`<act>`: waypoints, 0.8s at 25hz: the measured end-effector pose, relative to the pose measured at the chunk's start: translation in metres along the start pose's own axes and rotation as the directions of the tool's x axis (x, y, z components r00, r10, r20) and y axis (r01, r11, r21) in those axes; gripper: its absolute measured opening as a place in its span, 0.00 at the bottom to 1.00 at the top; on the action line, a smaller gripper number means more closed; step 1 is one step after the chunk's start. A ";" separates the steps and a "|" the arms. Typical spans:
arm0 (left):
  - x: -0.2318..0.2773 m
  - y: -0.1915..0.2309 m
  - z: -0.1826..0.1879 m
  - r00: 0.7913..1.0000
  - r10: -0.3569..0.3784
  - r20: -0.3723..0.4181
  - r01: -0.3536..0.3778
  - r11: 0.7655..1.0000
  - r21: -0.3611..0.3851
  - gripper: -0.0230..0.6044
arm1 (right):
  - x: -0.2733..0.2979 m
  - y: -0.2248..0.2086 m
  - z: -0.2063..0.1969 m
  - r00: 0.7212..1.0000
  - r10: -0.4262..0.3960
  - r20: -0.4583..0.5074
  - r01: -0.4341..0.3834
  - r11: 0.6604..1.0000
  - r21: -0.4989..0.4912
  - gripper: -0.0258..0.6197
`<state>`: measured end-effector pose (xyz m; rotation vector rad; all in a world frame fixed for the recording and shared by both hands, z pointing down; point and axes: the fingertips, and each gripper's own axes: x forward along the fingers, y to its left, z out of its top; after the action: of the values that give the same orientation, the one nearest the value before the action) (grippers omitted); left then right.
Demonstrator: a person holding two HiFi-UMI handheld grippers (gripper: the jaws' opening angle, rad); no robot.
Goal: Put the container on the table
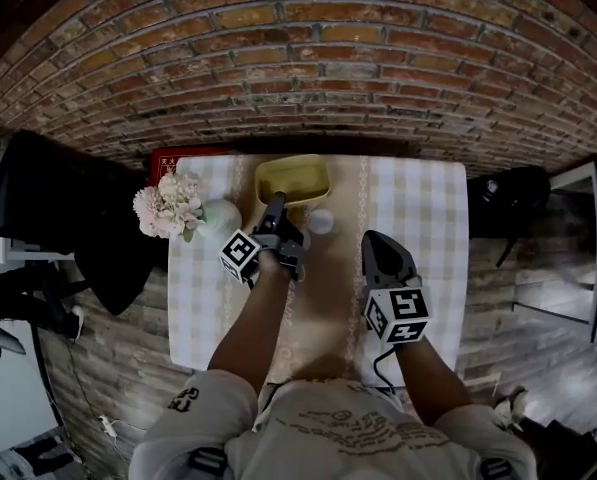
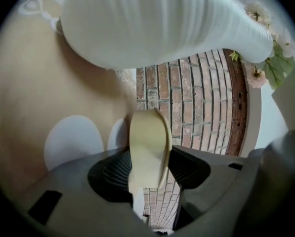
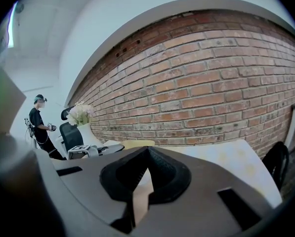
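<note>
In the head view the left gripper (image 1: 276,204) covers the near rim of the yellow container (image 1: 293,180), so its hold cannot be read there. A red thing (image 1: 173,156) at the far left corner of the surface (image 1: 418,218) shows only as a strip behind the flowers (image 1: 168,208). A pale round thing (image 1: 321,221) beside the gripper is too small to name. The person's torso hides the surface's near edge. In the left gripper view the vase (image 2: 162,23) runs off the top edge, and only one wall of the container shows between the fingers (image 2: 112,174). In the right gripper view the right gripper (image 3: 147,152) hides most of the container, and a distant person (image 3: 40,127) is too small to make out.
</note>
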<state>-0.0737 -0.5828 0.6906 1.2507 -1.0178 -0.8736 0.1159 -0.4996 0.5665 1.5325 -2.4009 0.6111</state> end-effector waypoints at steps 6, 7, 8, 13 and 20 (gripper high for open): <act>0.000 0.001 -0.007 0.999 0.042 -0.026 -0.041 0.998 0.040 0.41 | 0.002 0.005 -0.002 1.000 0.021 -0.007 -0.021 1.000 -0.001 0.04; 0.000 -0.001 -0.008 0.998 0.053 -0.032 -0.051 0.997 0.059 0.43 | 0.003 0.005 -0.002 1.000 0.023 -0.008 -0.023 1.000 -0.002 0.04; 0.000 -0.002 -0.010 0.997 0.063 -0.037 -0.061 0.996 0.072 0.44 | 0.003 0.005 -0.002 1.000 0.023 -0.009 -0.023 1.000 -0.002 0.04; -0.008 0.005 -0.016 0.988 0.146 -0.050 -0.142 0.987 0.077 0.47 | 0.002 0.008 -0.003 0.999 0.033 -0.011 -0.033 0.999 -0.002 0.04; -0.026 0.017 -0.011 0.948 0.315 -0.043 -0.312 0.948 0.066 0.55 | -0.001 0.015 -0.003 0.999 0.051 -0.014 -0.051 0.999 -0.009 0.04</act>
<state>-0.0717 -0.5528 0.7041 1.1143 -1.1684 -0.5646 0.1025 -0.4915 0.5648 1.4624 -2.4357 0.6185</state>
